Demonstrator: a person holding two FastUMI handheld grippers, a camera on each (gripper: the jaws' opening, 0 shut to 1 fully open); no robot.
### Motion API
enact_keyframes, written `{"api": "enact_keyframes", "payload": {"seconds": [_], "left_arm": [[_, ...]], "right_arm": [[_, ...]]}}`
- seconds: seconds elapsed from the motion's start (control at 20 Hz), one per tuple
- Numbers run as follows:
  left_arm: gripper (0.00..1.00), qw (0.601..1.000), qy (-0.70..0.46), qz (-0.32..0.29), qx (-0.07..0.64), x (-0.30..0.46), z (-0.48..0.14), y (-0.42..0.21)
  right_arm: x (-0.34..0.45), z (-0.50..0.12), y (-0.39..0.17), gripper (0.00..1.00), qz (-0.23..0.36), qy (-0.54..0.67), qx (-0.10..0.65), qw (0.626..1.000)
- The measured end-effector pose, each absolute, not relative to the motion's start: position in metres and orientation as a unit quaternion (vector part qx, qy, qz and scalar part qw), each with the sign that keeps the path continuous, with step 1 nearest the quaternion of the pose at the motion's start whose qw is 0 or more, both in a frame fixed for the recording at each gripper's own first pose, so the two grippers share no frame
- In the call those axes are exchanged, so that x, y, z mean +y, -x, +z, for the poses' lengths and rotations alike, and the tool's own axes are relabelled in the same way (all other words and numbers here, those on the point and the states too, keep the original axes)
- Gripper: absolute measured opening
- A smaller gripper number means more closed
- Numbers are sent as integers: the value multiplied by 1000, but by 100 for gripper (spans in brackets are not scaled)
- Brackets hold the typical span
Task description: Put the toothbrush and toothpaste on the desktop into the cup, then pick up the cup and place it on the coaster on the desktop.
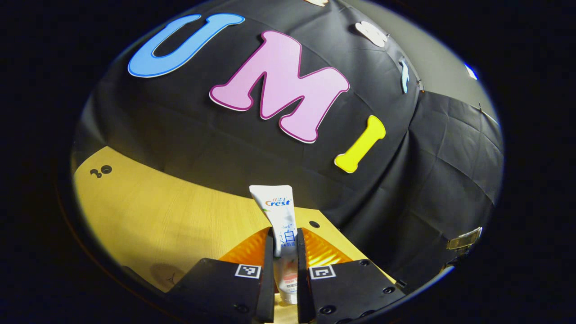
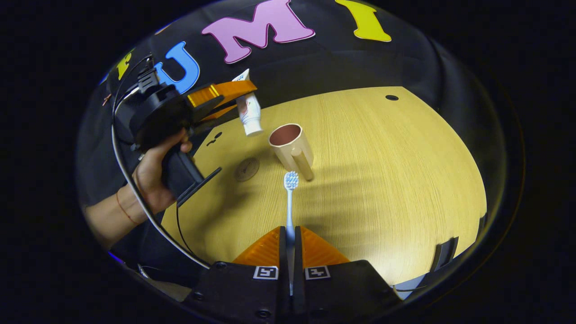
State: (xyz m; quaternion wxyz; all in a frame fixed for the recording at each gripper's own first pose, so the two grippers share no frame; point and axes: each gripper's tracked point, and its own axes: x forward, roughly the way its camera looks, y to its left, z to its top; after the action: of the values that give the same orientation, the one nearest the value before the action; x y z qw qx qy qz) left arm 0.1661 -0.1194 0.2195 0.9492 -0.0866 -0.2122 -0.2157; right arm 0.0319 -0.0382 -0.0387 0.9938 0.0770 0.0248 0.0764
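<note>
My left gripper (image 1: 285, 245) is shut on a white toothpaste tube (image 1: 278, 208), which stands up between the fingers above the wooden desktop (image 1: 153, 216). In the right gripper view that same left gripper (image 2: 234, 92) hangs in a hand at the upper left, and the toothpaste tube (image 2: 249, 114) dangles cap down just left of the cup. The beige cup (image 2: 291, 145) stands upright mid-desktop, handle toward me. My right gripper (image 2: 290, 238) is shut on the handle of a white-and-blue toothbrush (image 2: 290, 198), whose bristle head points at the cup. A round brown coaster (image 2: 246, 169) lies left of the cup.
The black cloth wall rises behind the desktop (image 2: 382, 180). A hand and forearm (image 2: 148, 180) with trailing cables occupy the left side of the right gripper view. Small cable holes (image 2: 391, 97) sit near the far edge. Open wood lies right of the cup.
</note>
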Motion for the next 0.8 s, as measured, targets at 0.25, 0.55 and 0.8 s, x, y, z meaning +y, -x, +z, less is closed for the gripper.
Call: {"api": "enact_keyframes", "payload": {"seconds": [0.25,0.55,0.8], "left_arm": [[25,959,60,-196,-195,-126,213,-207],[25,971,38,-183,-150,-134,186,-241],[31,975,12,-182,-124,-141,165,-247]], "right_arm": [[-54,-42,-29,7,71,-74,29,994],[-69,-40,-31,7,64,-86,26,994],[-74,-38,-37,7,61,-91,25,994]]}}
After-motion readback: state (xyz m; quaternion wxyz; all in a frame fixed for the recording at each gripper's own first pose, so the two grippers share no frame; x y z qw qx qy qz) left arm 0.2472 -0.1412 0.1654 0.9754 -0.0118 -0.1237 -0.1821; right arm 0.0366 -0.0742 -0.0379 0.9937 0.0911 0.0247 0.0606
